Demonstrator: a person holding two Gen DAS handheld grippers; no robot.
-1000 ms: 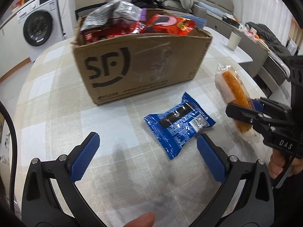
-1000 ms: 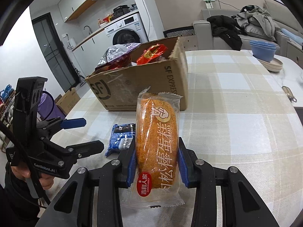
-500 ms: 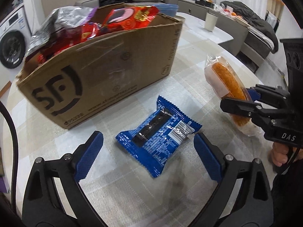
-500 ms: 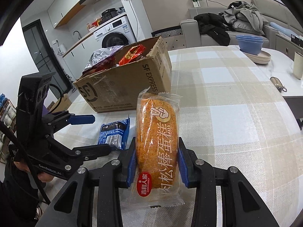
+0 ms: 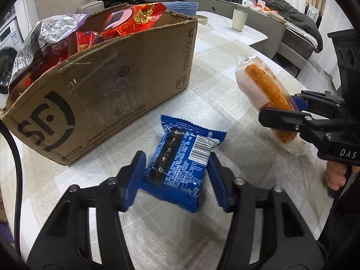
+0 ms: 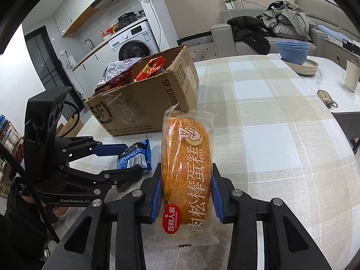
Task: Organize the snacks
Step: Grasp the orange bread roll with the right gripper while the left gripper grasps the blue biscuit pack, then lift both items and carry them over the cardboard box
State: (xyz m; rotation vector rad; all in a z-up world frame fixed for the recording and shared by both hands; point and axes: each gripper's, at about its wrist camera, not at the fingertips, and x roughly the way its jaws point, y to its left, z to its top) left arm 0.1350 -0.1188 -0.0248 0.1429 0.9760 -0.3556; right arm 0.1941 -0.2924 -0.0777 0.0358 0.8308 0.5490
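Observation:
A blue snack packet (image 5: 177,168) lies flat on the checked tablecloth just in front of the cardboard box (image 5: 112,90). My left gripper (image 5: 176,155) straddles it, jaws closing, with the blue pads touching both of its long sides. Off to the right, my right gripper (image 6: 186,180) is shut on an orange cake roll in a clear wrapper (image 6: 185,157), held above the table. The left wrist view shows that roll (image 5: 263,85) pointing towards the box. The box (image 6: 144,103) is open on top and packed with red and silver snack bags.
A beige cup (image 5: 239,19) stands on the white table beyond the box. Blue bowls (image 6: 291,52) sit on stacked plates at the far right, with a key fob (image 6: 326,99) nearer. A sofa piled with clothes lies behind.
My left gripper came in over the blue packet and its jaws went from wide apart to closing onto the packet's sides. The right gripper kept its hold on the cake roll.

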